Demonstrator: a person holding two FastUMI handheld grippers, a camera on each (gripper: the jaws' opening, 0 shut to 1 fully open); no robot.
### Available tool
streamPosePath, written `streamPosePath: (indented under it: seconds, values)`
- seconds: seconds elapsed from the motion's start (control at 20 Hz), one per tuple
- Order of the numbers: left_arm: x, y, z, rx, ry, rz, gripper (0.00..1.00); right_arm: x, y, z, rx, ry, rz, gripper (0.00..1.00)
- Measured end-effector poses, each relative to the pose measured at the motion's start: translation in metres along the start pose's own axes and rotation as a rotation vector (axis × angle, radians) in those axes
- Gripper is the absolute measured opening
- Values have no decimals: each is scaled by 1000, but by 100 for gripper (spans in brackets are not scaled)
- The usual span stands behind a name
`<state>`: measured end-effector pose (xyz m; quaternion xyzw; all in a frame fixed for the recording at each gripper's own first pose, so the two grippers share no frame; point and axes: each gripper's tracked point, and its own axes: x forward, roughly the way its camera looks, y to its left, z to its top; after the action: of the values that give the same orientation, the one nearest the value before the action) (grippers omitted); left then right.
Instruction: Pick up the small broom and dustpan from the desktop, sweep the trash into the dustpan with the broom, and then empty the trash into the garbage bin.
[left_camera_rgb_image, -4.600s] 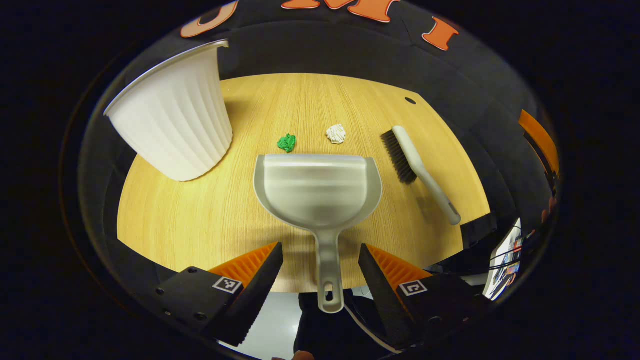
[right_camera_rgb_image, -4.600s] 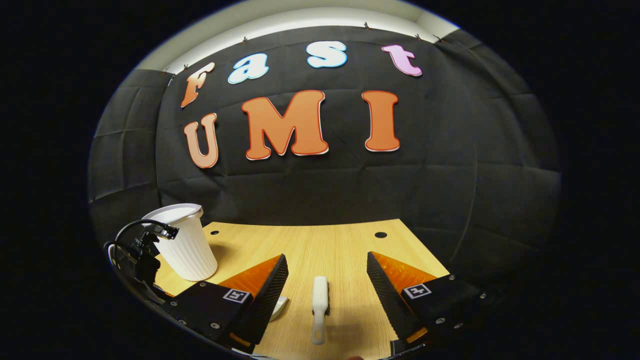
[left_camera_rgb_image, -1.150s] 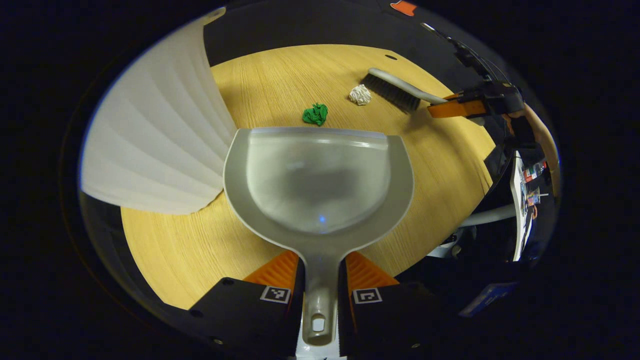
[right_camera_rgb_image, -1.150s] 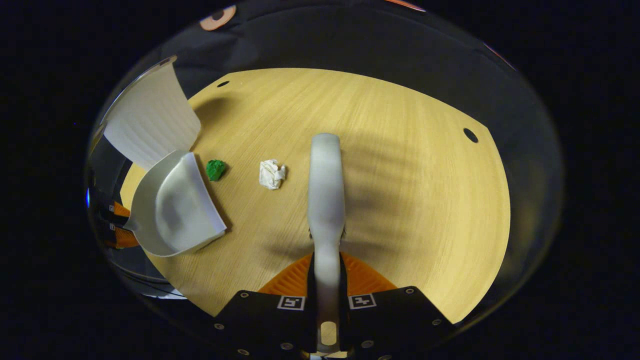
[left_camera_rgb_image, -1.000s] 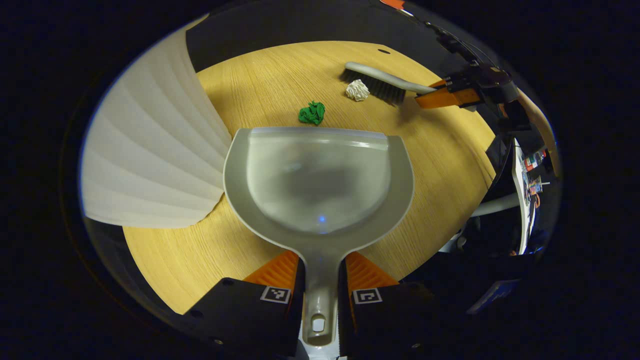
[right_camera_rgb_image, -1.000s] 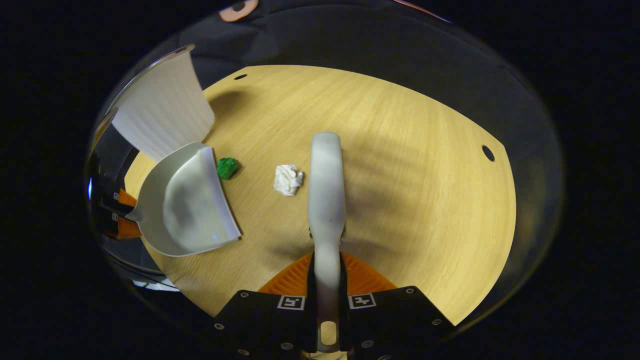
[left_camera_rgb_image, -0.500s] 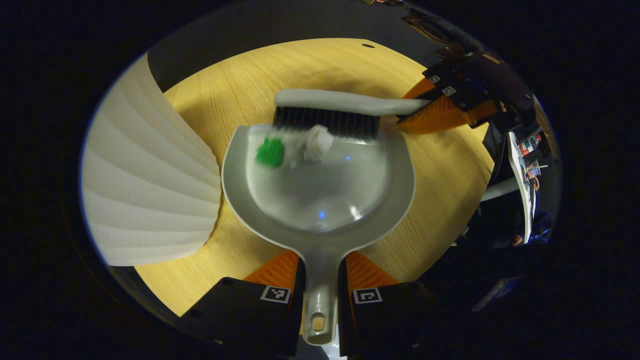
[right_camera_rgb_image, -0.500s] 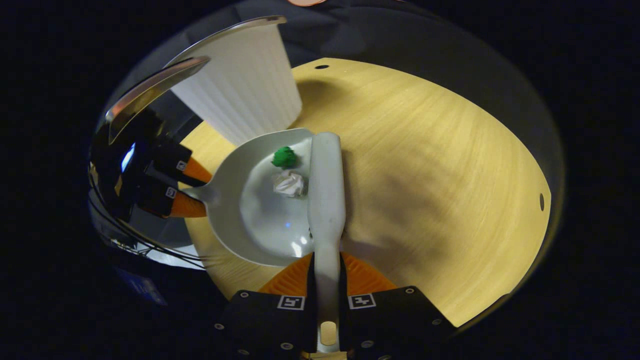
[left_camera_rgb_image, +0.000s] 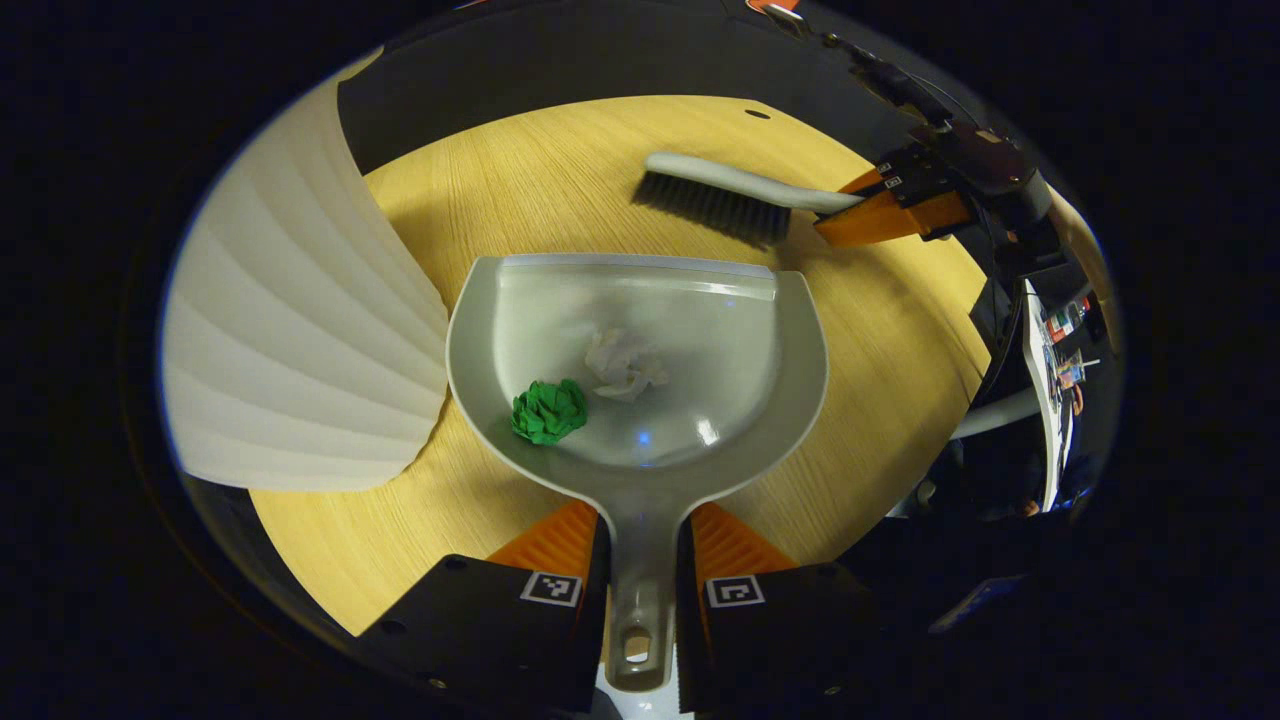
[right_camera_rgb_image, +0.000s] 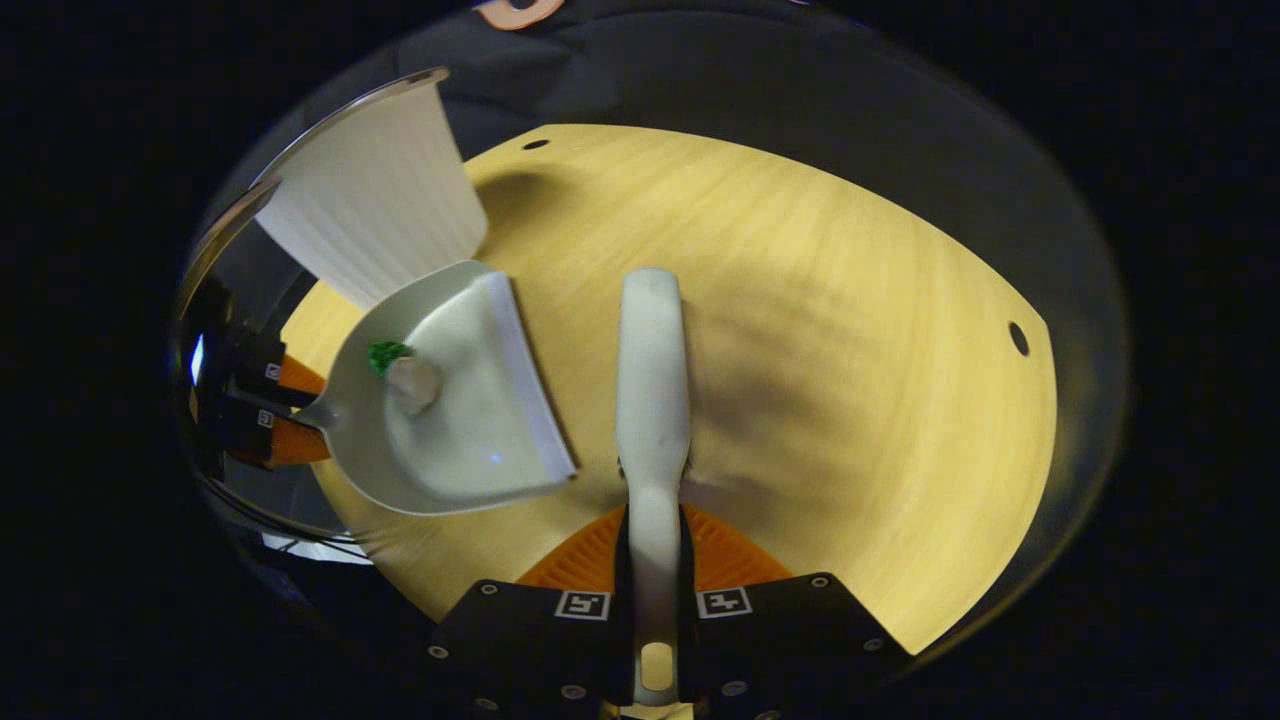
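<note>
The left gripper has its jaws clamped on the handle of the grey dustpan, and the right gripper has its jaws clamped on the handle of the small broom. Both pieces of trash lie inside the dustpan: the green paper wad towards the handle end and the white paper wad just beside it, nearer the open lip.

The main risk, as I judge it, is in the carry to the white ribbed garbage bin, which stands just beside the dustpan, apparently touching its rim. The wads are light and loose; if the dustpan's lip dips on the lift, they could roll out over it onto the counter. The bin is so close that a careless swing could knock the dustpan's rim against its wall and jolt the wads out or nudge the bin. Tipping before the lip is over the bin's rim would drop the trash beside it. The broom hangs beyond the dustpan's lip, apart from it, and could get in the way of the lift.

The counter is pale wood-grain with small dark holes near the edge farthest from the dustpan; no trash lies on it. Black cloth walls rise behind it, and a cluttered area beyond the dustpan's right side is too dim to make out.
</note>
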<state>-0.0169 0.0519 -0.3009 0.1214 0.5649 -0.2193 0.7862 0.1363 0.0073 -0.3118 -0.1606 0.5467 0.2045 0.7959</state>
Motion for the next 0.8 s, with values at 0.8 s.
streamPosePath:
  seconds: [0.8]
  values:
    - [-208,-50,86,85,-114,-67,31,-1,-31,-35,183,-1,-28,17]
